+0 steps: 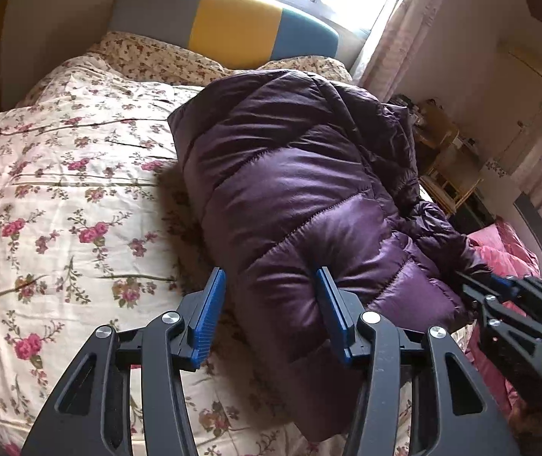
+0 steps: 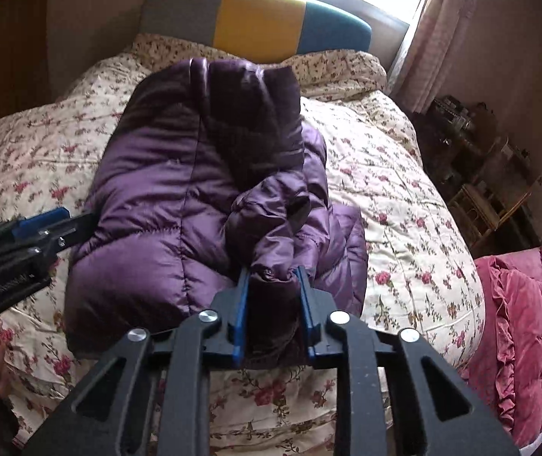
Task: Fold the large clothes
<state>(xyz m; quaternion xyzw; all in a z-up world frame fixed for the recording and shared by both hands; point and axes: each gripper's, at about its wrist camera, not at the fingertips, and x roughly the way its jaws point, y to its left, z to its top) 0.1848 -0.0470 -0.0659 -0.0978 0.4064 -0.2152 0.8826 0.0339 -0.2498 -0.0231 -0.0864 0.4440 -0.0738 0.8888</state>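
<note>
- Right gripper (image 2: 272, 277): jaws clamped on the sleeve (image 2: 271, 228) cuff, 6 o'clock in its view.
- Left gripper (image 1: 269, 292): jaws apart, straddling the jacket (image 1: 290, 174) near edge, gripping nothing.
- Jacket lies on the bed (image 1: 61, 190); puffy, light, slick (likely springs back). Best held at cuffs and hems.
- Only the right view shows the sleeve laid on top; the left shows the 9 o'clock side.

The purple jacket (image 2: 164, 197) hides the cuff end clamped in the right gripper (image 2: 274, 279). The shelf (image 1: 445, 159) clutter is too small to be identified. The pink quilt (image 2: 529, 326) is cut off at the frame edge.
</note>
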